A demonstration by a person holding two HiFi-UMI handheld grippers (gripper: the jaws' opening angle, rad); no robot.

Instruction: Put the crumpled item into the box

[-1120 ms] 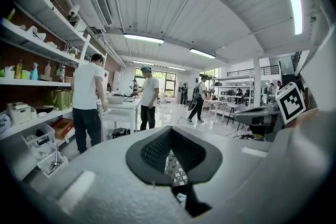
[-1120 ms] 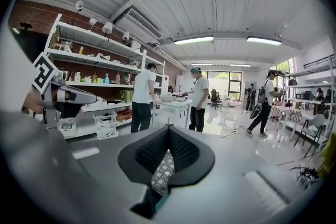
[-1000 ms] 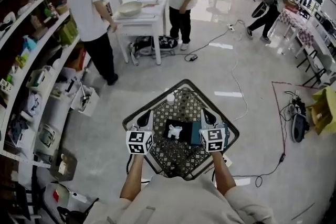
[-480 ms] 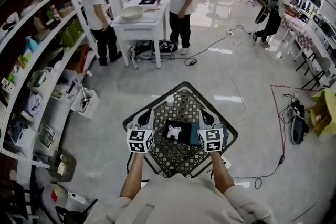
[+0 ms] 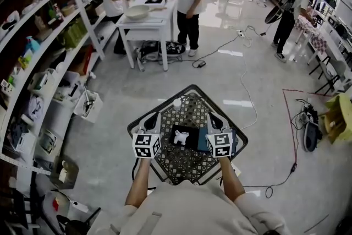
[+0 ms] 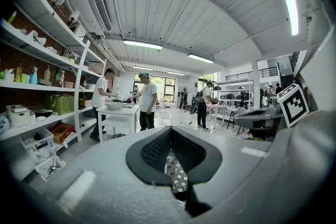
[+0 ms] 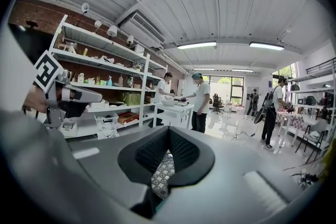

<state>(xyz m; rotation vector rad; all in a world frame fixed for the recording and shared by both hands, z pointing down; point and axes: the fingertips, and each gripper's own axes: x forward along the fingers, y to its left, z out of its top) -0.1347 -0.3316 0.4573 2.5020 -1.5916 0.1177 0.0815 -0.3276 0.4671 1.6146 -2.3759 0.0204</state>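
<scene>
A white crumpled item (image 5: 180, 137) lies on a black square box (image 5: 190, 133) in the middle of a small table with a patterned top (image 5: 187, 110). My left gripper (image 5: 153, 118) hovers just left of the box, shut and holding nothing. My right gripper (image 5: 213, 116) hovers just right of it, also shut and holding nothing, above a teal flat thing (image 5: 204, 141). In the left gripper view the pads (image 6: 157, 150) meet at the tip with only the tabletop showing below them. The right gripper view shows its pads (image 7: 181, 150) closed the same way.
A small white ball (image 5: 177, 102) rests near the table's far corner. Shelves (image 5: 38, 63) with bins line the left. Cables (image 5: 247, 91) run across the floor to the right. People stand at a white table (image 5: 146, 16) far ahead.
Both grippers have stayed where they were. In the background a person in a white shirt has walked from the shelves to the white table.
</scene>
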